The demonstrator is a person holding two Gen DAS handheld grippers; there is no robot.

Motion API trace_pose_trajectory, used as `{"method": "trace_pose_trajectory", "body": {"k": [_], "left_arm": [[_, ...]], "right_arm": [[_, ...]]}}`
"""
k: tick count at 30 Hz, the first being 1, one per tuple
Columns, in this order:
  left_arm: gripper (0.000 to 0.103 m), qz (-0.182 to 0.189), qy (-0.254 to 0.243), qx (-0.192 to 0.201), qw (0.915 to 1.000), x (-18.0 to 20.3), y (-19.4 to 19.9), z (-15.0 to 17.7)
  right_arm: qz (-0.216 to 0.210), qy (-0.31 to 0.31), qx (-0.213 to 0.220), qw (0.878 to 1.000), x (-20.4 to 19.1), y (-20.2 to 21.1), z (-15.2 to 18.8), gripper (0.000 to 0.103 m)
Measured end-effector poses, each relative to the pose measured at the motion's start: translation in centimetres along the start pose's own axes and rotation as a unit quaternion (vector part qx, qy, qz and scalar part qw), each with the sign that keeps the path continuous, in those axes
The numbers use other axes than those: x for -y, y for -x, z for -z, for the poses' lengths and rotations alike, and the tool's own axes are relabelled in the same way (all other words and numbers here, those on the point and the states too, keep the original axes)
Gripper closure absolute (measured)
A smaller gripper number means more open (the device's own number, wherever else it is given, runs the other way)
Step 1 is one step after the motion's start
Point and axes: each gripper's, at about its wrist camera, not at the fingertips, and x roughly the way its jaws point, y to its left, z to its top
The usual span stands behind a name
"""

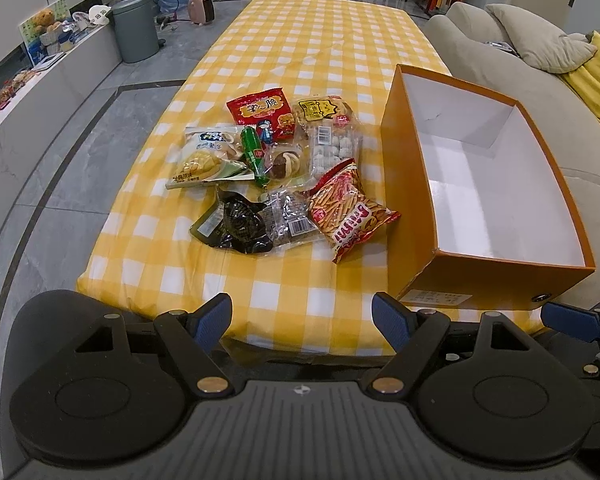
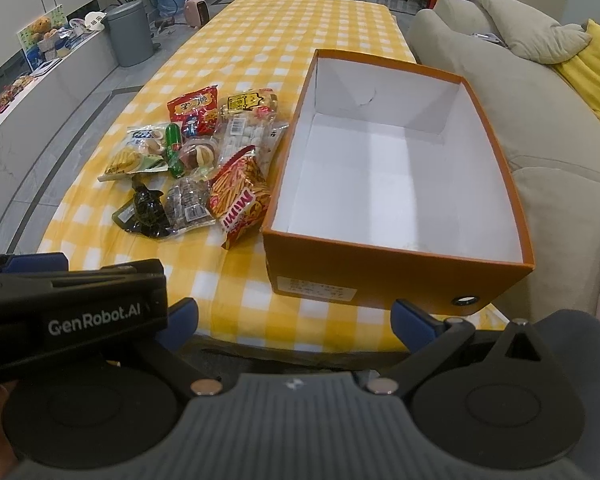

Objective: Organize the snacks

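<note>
A heap of snack packets lies at the centre of the left wrist view, on a yellow-and-white checked tablecloth (image 1: pixel 300 44). At the heap's lower right is a red Mimi bag (image 1: pixel 348 212) of stick snacks; left of it sit a clear packet with a barcode (image 1: pixel 290 218) and a dark packet (image 1: pixel 236 222). Above them lie a pale packet with a yellow picture (image 1: pixel 208 158), a green tube-shaped packet (image 1: pixel 253 154), a twisted bun in clear wrap (image 1: pixel 286 162) and a clear tray of white pieces (image 1: pixel 334 148). At the top of the heap are a red packet (image 1: pixel 262 114) and a yellow-labelled packet (image 1: pixel 320 110).

Just right of the heap stands an orange box (image 1: pixel 404 184), open at the top, its white inside bare; the Mimi bag's corner nearly meets its wall.

The left gripper (image 1: pixel 302 312) sits at the bottom centre of its view, fingers spread wide with nothing between them. The right gripper (image 2: pixel 294 318) is likewise spread wide and holds nothing, at the bottom of its own view, before the box's near wall.

A beige sofa (image 1: pixel 500 60) with cushions fills the upper right; a grey bin (image 1: pixel 134 28) stands on the floor at the upper left.
</note>
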Motion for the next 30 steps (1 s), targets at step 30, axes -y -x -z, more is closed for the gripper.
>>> {"method": "trace_pose_trajectory", "body": {"k": [30], "left_arm": [[0.010,0.011,0.038,0.039,0.9985,-4.3,1.6,-0.9]], "right_arm": [[-0.013,0.063,0.071,0.995,-2.5,1.0,0.2,0.003]]}}
